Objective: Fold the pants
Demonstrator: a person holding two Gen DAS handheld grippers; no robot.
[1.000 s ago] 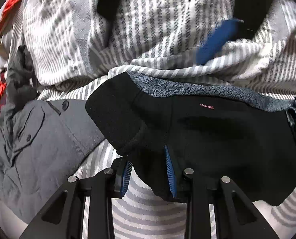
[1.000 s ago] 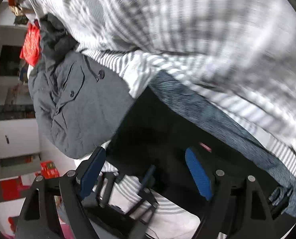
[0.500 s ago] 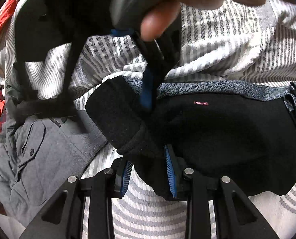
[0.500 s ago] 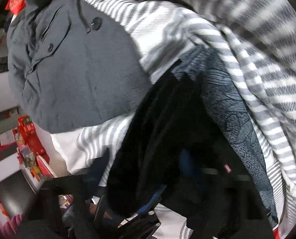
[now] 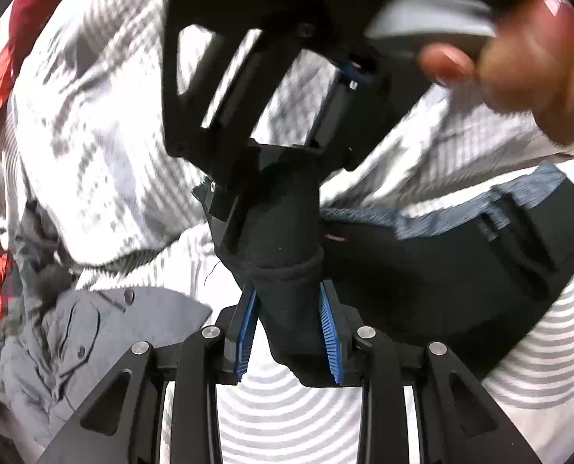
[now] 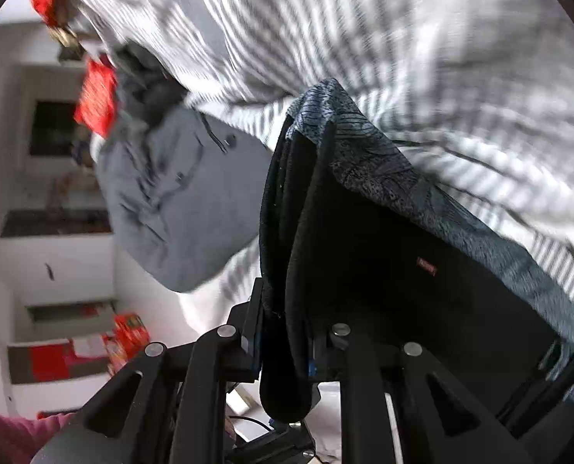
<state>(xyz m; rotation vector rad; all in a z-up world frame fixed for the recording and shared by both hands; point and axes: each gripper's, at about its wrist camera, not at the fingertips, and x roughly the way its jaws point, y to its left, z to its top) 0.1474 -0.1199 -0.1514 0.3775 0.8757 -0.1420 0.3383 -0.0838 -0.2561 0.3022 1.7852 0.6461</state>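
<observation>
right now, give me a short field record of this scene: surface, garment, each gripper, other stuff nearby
surface: grey and white striped bedding
garment: black pants, patterned blue-grey waistband lining, small red label
left gripper: jaws shut on a bunched black edge of the pants
right gripper: jaws shut on a fold of the same pants, held close to the left gripper
person's hand: on the right gripper's handle
nearby: grey buttoned garment lying left of the pants

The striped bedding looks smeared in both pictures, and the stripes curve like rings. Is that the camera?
Yes. Right wrist view: the striped bedding streaks with motion blur, while the black pants stay sharper. Left wrist view: the hand is blurred, and the fisheye lens bends the stripes into rings.
</observation>
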